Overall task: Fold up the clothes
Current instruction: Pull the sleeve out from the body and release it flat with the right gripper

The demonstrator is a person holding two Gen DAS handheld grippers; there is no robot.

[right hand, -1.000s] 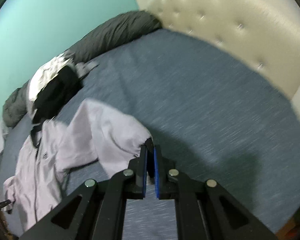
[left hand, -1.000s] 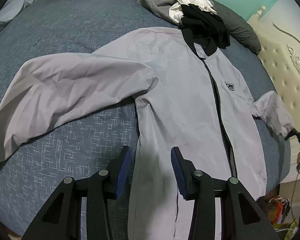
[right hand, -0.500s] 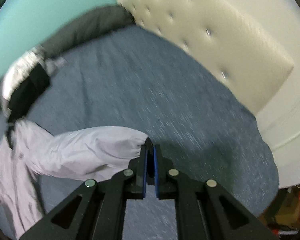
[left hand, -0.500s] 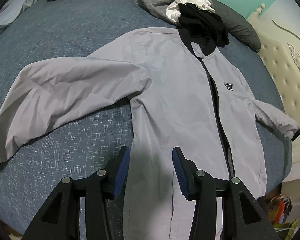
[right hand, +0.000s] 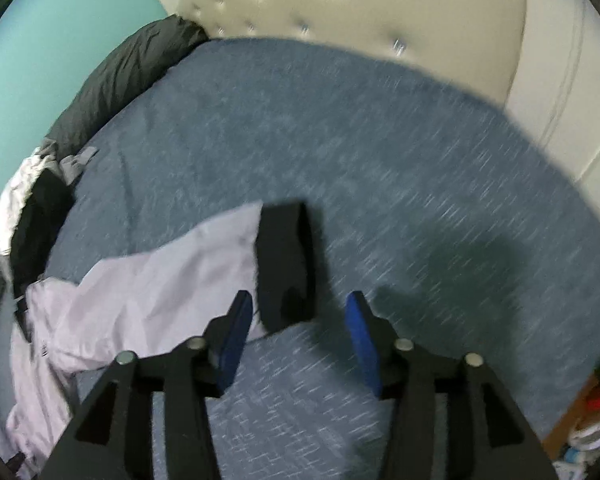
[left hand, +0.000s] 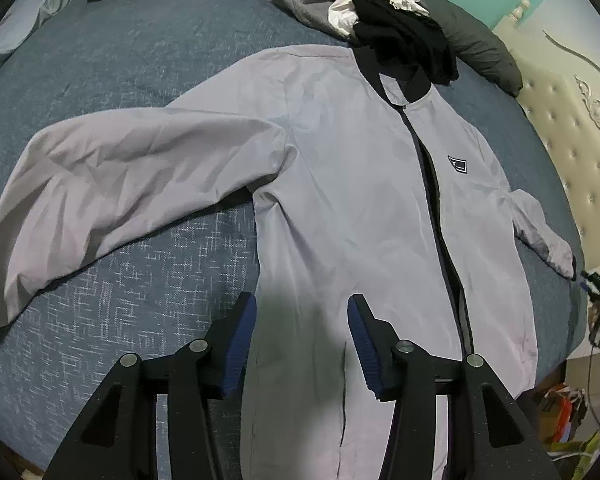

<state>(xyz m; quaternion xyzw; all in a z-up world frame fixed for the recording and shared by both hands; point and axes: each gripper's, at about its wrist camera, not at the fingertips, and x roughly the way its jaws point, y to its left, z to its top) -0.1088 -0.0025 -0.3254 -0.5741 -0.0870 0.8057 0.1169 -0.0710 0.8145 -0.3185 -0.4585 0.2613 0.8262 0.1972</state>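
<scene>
A pale grey jacket [left hand: 352, 184] is spread front-up on the blue bedspread [left hand: 112, 60], one sleeve stretched out to the left. The left gripper [left hand: 302, 320] is held with its jaws apart above the lower hem. The right gripper [right hand: 300, 320] is likewise spread wide, nothing held, with the black cuff [right hand: 286, 264] lying flat just ahead of it.

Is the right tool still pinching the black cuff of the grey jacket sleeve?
Apart. The right wrist view shows the right tool open, bed showing beside each pad, black cuff lying loose between.
</scene>
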